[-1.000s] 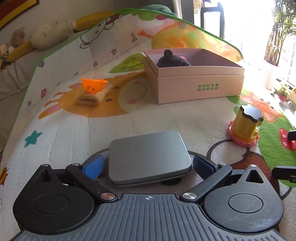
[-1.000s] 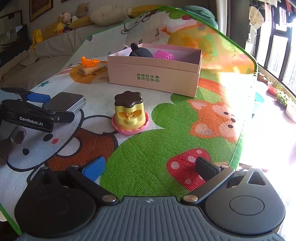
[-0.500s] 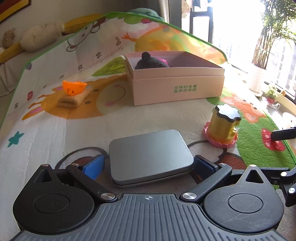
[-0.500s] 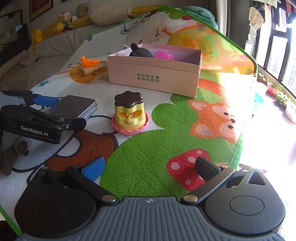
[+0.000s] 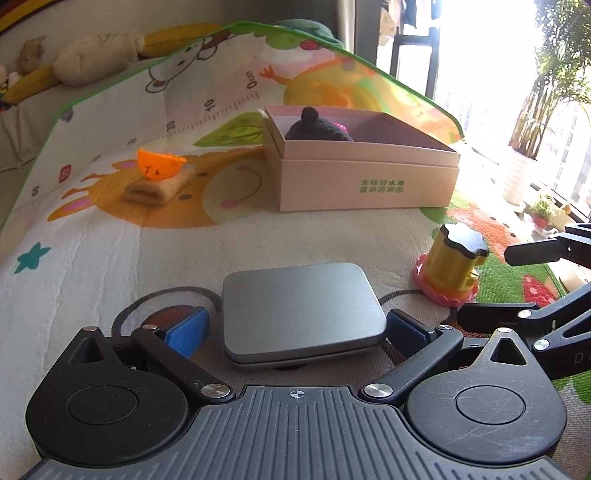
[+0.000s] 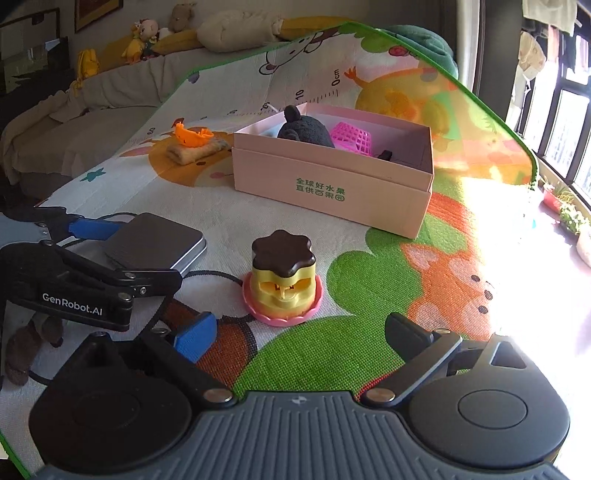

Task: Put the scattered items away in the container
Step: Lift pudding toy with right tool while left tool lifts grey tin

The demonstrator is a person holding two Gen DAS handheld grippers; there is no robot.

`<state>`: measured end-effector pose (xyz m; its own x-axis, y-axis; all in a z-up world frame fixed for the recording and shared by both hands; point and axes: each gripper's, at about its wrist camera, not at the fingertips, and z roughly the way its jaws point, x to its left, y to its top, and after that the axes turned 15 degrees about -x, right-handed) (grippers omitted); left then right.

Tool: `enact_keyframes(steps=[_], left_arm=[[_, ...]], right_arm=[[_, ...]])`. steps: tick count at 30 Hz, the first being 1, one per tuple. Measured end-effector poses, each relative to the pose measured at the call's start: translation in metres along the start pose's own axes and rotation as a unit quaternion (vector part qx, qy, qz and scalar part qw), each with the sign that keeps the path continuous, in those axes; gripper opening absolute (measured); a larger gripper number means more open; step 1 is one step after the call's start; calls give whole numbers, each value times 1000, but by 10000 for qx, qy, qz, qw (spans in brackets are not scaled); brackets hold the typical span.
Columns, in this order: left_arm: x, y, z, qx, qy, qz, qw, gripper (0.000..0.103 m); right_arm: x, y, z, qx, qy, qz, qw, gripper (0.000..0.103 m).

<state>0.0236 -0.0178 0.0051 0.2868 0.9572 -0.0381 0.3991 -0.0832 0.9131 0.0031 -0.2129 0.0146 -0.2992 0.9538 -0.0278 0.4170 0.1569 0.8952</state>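
Note:
My left gripper (image 5: 295, 328) is shut on a flat grey tin (image 5: 301, 308) and holds it just above the play mat; it also shows in the right wrist view (image 6: 155, 240). The pink box (image 5: 369, 177) stands farther back and holds a dark plush toy (image 5: 317, 129) and a pink mesh ball (image 6: 351, 138). A yellow pudding toy (image 6: 282, 277) on a pink base stands on the mat straight ahead of my right gripper (image 6: 299, 332), which is open and empty.
An orange toy (image 5: 159, 166) lies on a folded tan cloth (image 5: 157, 188) left of the box. A sofa with stuffed toys (image 6: 147, 33) runs along the back. The mat's right edge drops toward plant pots (image 6: 569, 214) by the window.
My left gripper has carried the tin forward and to the right, nearer the pudding toy and box. My right gripper has moved closer to the pudding toy.

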Motion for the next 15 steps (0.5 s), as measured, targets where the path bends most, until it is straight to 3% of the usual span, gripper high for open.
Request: enact_keyframes(steps=[4, 7, 11, 15], left_arm=[[5, 0, 0, 5, 236, -134, 9996, 103], [8, 0, -1, -37, 213, -226, 9995, 103], [9, 1, -2, -59, 199, -283, 9994, 103], [9, 1, -1, -63, 197, -297, 9993, 103]], right_arm=[[0, 7, 15, -84, 135, 46, 9999, 82], [-4, 10, 23, -67, 59, 68, 9999, 81], [-6, 5, 29, 86, 132, 104, 9998, 72], [-2, 4, 29, 8, 179, -5, 9998, 72]])
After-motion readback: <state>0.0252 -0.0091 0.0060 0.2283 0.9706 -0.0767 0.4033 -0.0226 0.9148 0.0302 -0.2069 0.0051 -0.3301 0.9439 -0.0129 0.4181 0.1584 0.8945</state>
